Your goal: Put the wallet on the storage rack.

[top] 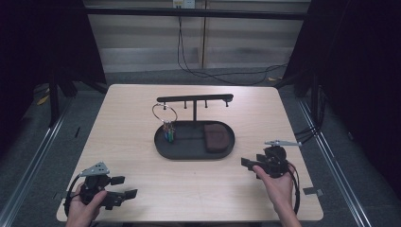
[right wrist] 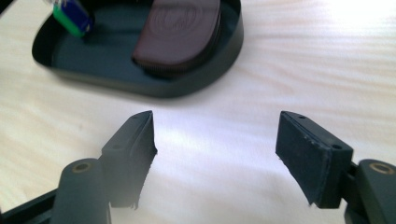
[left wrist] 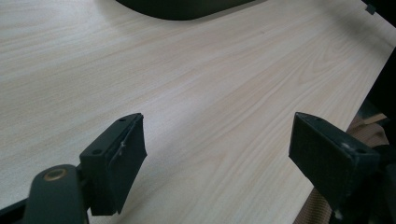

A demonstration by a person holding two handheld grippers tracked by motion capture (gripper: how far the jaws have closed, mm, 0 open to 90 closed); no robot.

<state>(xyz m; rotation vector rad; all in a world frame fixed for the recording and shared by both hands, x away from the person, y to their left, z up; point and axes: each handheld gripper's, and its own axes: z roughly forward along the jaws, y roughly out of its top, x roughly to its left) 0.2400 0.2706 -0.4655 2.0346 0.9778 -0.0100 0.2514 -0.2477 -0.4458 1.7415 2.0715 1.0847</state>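
I hold both grippers, left gripper [top: 124,187] and right gripper [top: 247,163], jaws apart and empty; the wallet [right wrist: 180,29] lies untouched in the tray [right wrist: 205,77].

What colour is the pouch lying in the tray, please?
Dark brown pouch; clearest in the right gripper view.

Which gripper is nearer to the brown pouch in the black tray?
Right. The right gripper is just off the tray's near-right rim, jaws open toward the brown pouch. The left gripper sits at the table's near-left corner, much farther away.
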